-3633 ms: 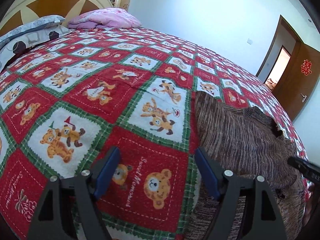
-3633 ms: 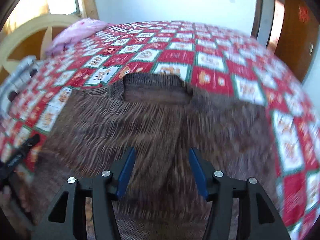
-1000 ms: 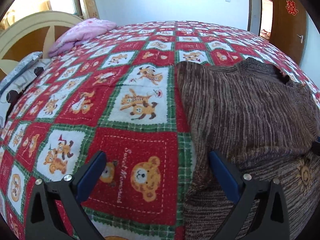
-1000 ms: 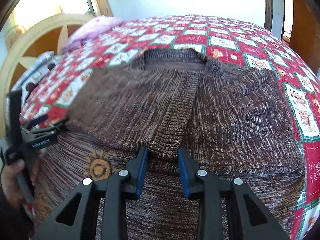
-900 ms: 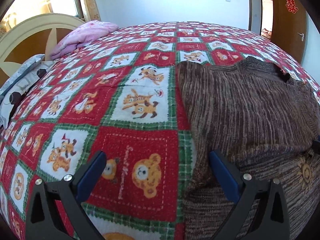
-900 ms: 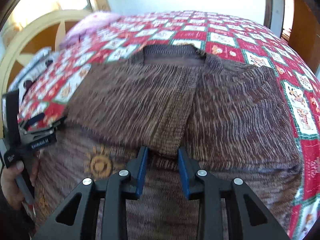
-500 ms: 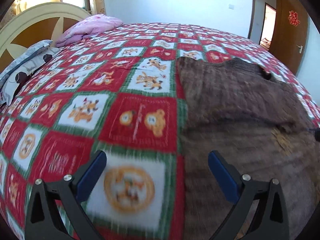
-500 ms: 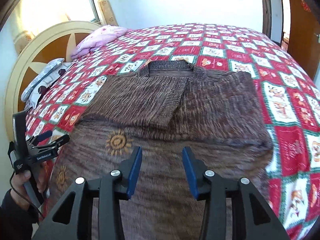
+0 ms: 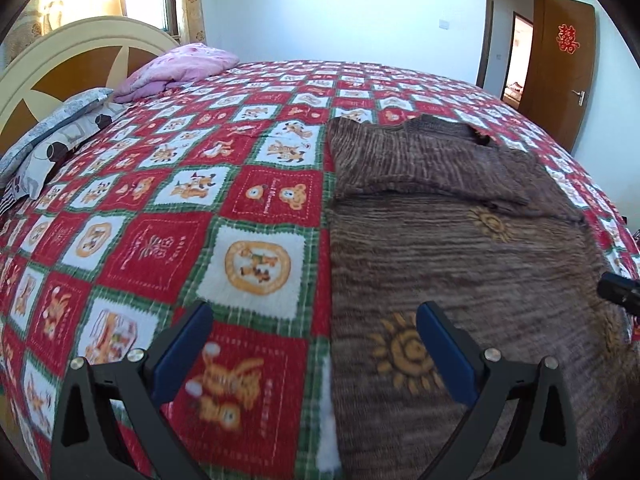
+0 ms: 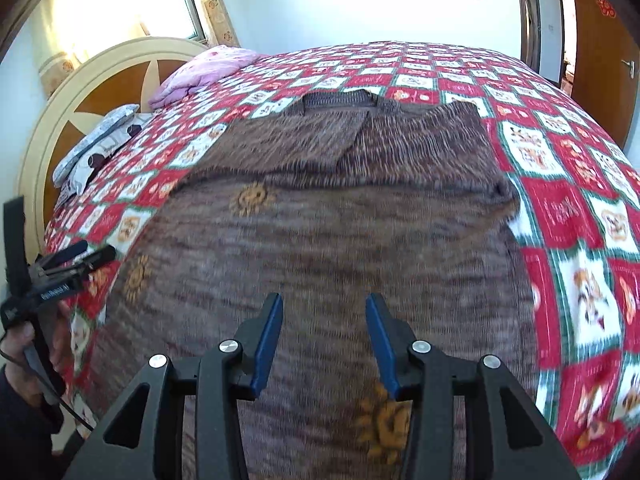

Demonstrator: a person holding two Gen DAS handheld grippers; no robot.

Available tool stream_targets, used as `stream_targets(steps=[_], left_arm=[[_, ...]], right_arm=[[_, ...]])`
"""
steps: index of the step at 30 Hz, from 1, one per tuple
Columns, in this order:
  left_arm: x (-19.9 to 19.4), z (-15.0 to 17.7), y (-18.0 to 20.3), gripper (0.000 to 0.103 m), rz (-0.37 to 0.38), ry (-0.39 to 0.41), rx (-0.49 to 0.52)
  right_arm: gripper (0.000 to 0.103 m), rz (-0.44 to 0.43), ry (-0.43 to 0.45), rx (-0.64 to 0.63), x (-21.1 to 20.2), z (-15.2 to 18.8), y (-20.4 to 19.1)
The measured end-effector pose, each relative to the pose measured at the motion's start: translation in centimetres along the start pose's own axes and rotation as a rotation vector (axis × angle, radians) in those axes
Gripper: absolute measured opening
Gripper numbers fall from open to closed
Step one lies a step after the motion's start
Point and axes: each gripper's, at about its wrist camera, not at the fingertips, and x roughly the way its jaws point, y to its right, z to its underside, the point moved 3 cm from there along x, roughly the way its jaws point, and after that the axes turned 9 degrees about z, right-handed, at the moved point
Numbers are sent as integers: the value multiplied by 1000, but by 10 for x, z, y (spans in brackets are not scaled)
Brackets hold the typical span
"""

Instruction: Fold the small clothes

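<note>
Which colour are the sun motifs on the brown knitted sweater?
Orange-yellow sun motifs, clearest in the left wrist view.

You had a brown sweater [image 10: 340, 208] under your right tongs [image 10: 323, 340], knitted in streaky dark and light brown with orange sun motifs dotted over it. Both pairs of tongs were black with blue pads [image 9: 184, 354]. Beneath your left tongs [image 9: 316, 350] lay a bedspread [image 9: 168, 200] chequered in red and white squares edged with green, each square carrying orange cartoon bears or animals. Far ahead of the tongs sat a pink pillow [image 9: 180, 66], and to its left a grey-and-white pillow with dark spots [image 9: 60, 128]. The headboard [image 9: 72, 68] was cream with orange-brown panels. The door [image 9: 560, 64] was brown with a red paper emblem.
</note>
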Motion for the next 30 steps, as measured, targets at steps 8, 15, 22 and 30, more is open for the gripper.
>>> stream_targets(steps=[8, 15, 22, 30], left_arm=[[-25, 17, 11, 103, 13, 10, 34], [-39, 38, 25, 103, 6, -19, 84], [-51, 62, 36, 103, 13, -55, 125], [-64, 86, 46, 103, 43, -88, 147]], right_arm=[[50, 7, -28, -9, -13, 25, 2], [50, 23, -43, -25, -26, 42, 3], [59, 37, -74, -11, -36, 67, 10], [59, 35, -88, 9, -54, 92, 16]])
